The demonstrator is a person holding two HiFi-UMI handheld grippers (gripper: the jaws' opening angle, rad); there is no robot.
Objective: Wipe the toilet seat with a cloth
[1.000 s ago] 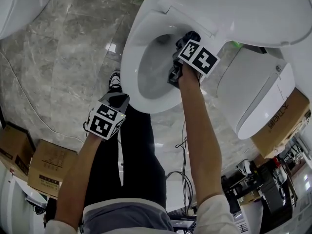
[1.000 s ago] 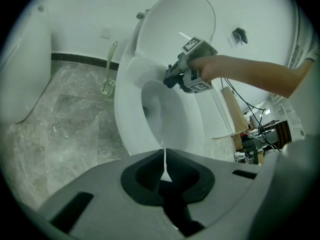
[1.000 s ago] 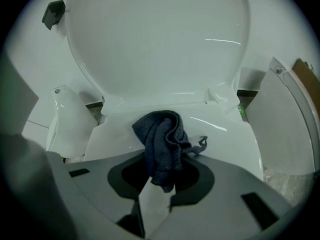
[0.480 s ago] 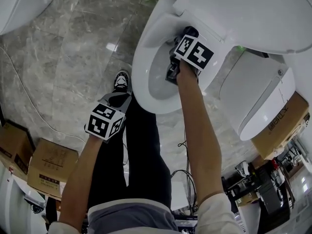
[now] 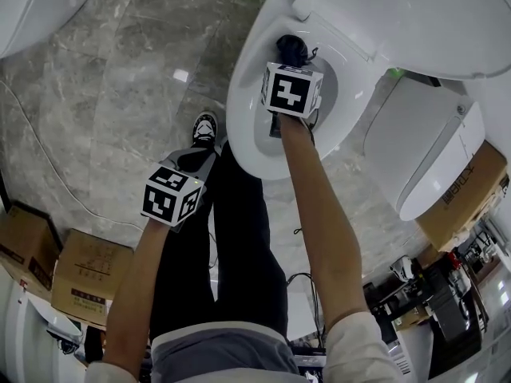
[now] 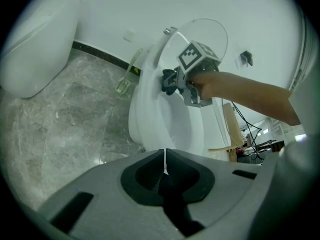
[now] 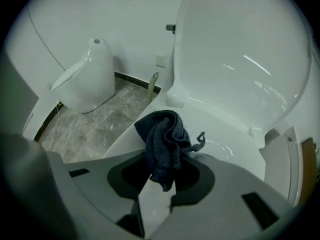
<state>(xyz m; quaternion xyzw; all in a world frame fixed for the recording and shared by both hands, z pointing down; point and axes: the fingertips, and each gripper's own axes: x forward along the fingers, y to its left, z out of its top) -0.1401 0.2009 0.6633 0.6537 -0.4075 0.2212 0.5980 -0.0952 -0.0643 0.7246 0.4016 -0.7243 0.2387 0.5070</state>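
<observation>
The white toilet seat (image 5: 247, 110) rings the bowl, and its lid (image 5: 415, 14) stands raised behind it. My right gripper (image 5: 289, 61) is shut on a dark blue cloth (image 5: 291, 48) that is pressed on the back part of the seat near the hinge. In the right gripper view the cloth (image 7: 162, 139) bunches out of the right gripper (image 7: 161, 181) over the seat (image 7: 235, 134), below the lid (image 7: 245, 54). My left gripper (image 5: 197, 158) hangs shut and empty over the floor, left of the bowl. In the left gripper view the left gripper (image 6: 164, 160) faces the toilet (image 6: 150, 109) and the cloth (image 6: 168, 80).
A second white toilet (image 5: 423, 150) with its lid down stands at the right, a cardboard box (image 5: 467, 194) beside it. More boxes (image 5: 80, 274) sit at the lower left. Cables (image 5: 299, 282) lie on the marble floor. The person's shoe (image 5: 206, 128) is beside the bowl.
My right gripper has carried the cloth along the seat, from its right side to the back near the hinge, and has turned. The left gripper has barely moved.
</observation>
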